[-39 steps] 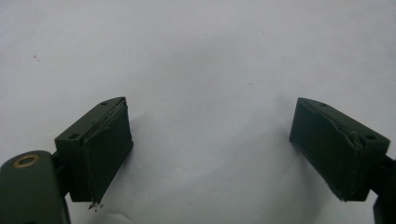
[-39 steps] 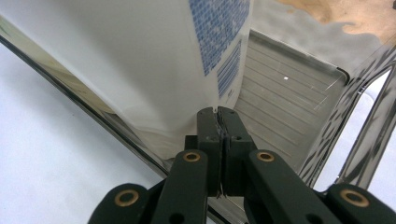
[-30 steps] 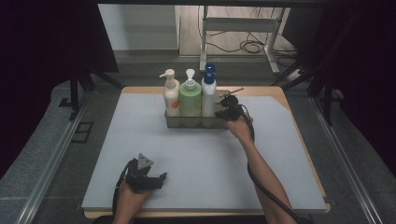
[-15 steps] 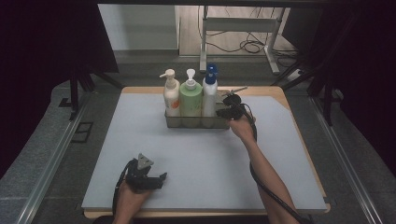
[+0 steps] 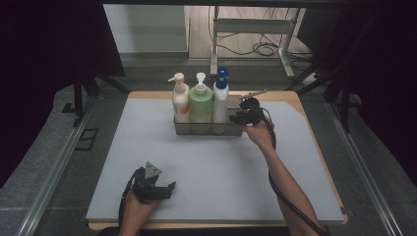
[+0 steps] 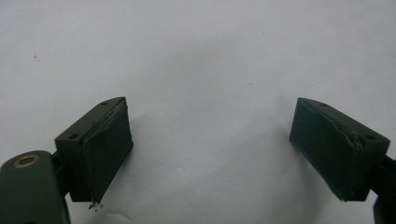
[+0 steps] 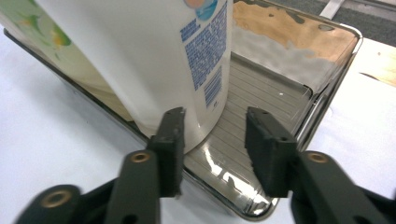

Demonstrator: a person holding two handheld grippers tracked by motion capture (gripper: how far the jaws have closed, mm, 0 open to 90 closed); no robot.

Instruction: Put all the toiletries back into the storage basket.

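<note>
Tabletop [image 5: 147, 147]: pale grey sheet over a wooden board, wood showing along the far and right edges; mostly bare.
Room: dark curtains left and right; beyond the far edge a light floor with a metal stand [image 5: 251, 29] and loose cables [image 5: 260, 48].
Tray [image 5: 206, 129]: shiny metal, at the far middle of the tabletop, holding 3 pump bottles upright in a row.
Bottles: white with orange label [image 5: 180, 103] left, green [image 5: 200, 104] middle, white with blue pump [image 5: 221, 101] right.
Left claw [image 5: 157, 184]: near edge, low over the sheet, well apart from the tray; jaws wide, nothing between them.
Right claw [image 5: 237, 118]: at the tray's right end; jaws have just been opening, partly apart, gripping nothing.
High view: whole layout, both forearms, trailing cables.
Left gripper view: bare sheet [image 6: 196, 56] between the pads.
Right gripper view: blue printed label on the bottle's base [image 7: 187, 70], ribbed tray floor [image 7: 261, 93], tray rim crossing between the jaws, left pad just beside the bottle; contact not clear.
</note>
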